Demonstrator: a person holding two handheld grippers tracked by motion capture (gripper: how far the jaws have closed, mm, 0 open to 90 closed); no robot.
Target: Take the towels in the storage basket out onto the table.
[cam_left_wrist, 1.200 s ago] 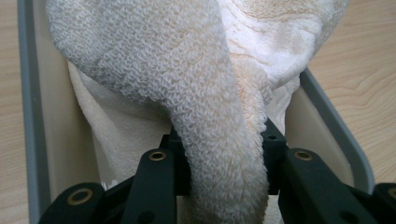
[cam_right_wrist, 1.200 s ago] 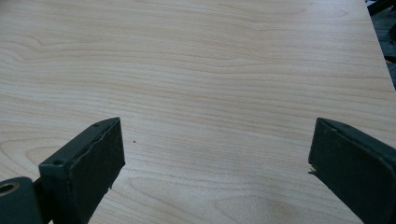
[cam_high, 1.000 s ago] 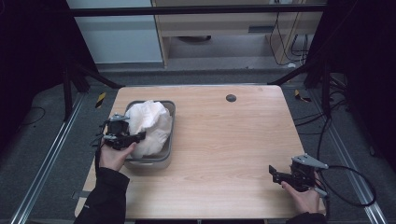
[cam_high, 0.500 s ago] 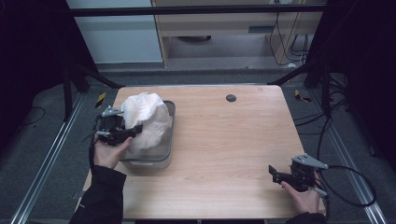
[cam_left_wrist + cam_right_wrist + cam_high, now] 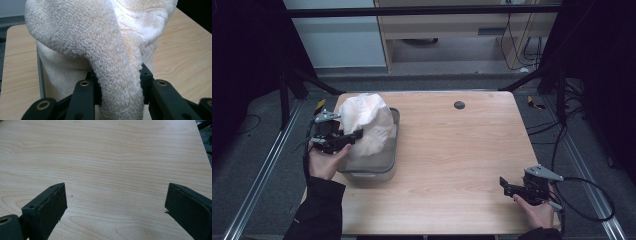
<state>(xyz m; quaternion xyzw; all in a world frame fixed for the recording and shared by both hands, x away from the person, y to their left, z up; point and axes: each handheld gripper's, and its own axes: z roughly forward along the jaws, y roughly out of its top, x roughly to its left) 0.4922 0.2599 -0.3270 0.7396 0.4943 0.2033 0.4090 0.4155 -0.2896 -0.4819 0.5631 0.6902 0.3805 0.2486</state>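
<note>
From the high view there was one light wooden table (image 5: 452, 150), one grey rectangular metal tub (image 5: 384, 162) on its left side, and one white terry-cloth towel (image 5: 369, 122) bunched up and rising out of that tub. My left gripper (image 5: 352, 136) was at the tub's left edge with its jaws closed on the towel. My right gripper (image 5: 507, 187) sat near the table's front right corner, well apart from everything, jaws spread and holding nothing. One small dark round spot (image 5: 459, 105) showed on the tabletop toward the far edge. Cables trailed on the floor to the right.

In the left gripper view, the white terry towel (image 5: 100, 50) bulged right over my jaws, a thick fold pinched between them. It blocked most of what was behind; I could just make out a sliver of the tub's grey wall (image 5: 40, 72) on the left and wood on both sides.

In the right gripper view, my two black jaws stood wide apart over bare wood grain (image 5: 112, 165), nothing between them.
</note>
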